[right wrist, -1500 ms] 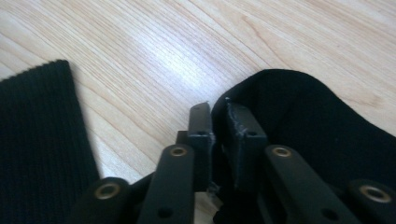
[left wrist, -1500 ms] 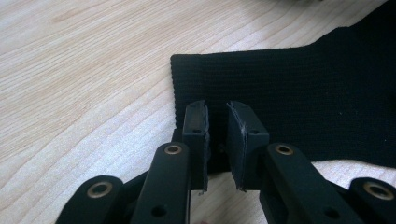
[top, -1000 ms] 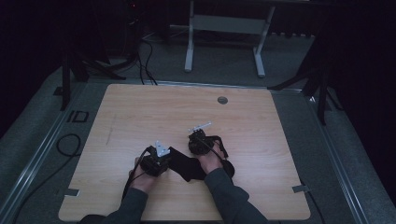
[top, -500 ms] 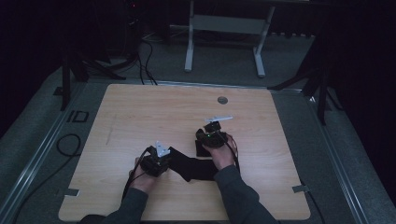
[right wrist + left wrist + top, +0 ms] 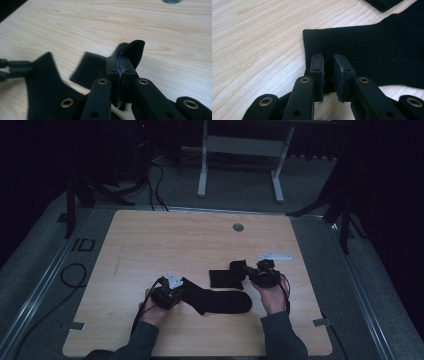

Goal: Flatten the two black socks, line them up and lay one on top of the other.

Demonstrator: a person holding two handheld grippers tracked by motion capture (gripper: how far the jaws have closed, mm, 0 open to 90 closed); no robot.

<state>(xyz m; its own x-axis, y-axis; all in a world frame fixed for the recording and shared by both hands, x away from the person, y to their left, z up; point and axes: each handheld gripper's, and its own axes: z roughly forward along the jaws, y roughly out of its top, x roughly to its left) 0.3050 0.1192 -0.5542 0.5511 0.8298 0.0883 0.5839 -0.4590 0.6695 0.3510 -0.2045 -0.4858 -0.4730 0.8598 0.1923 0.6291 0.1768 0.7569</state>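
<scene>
Black sock flat on worktop, near middle. Left hand-held gripper pinching its cuff edge, narrow gap between pads. Second black sock just beyond, right hand-held gripper pressed together on its fabric, end lifted off wood. Floor marking "ID" left of worktop.

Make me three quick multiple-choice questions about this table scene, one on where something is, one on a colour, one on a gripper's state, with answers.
1. Where is the grey round cap in the table?
A near the far edge
B under the left hand
C at the near right corner

2. What colour are the socks?
A white
B black
C red

3. How does the right gripper stand?
A wide open
B shut on nothing
C shut on a sock

Answers: A, the cap sits far from the hands; B, dark knit on pale wood; C, fabric is pinched between its pads.
</scene>
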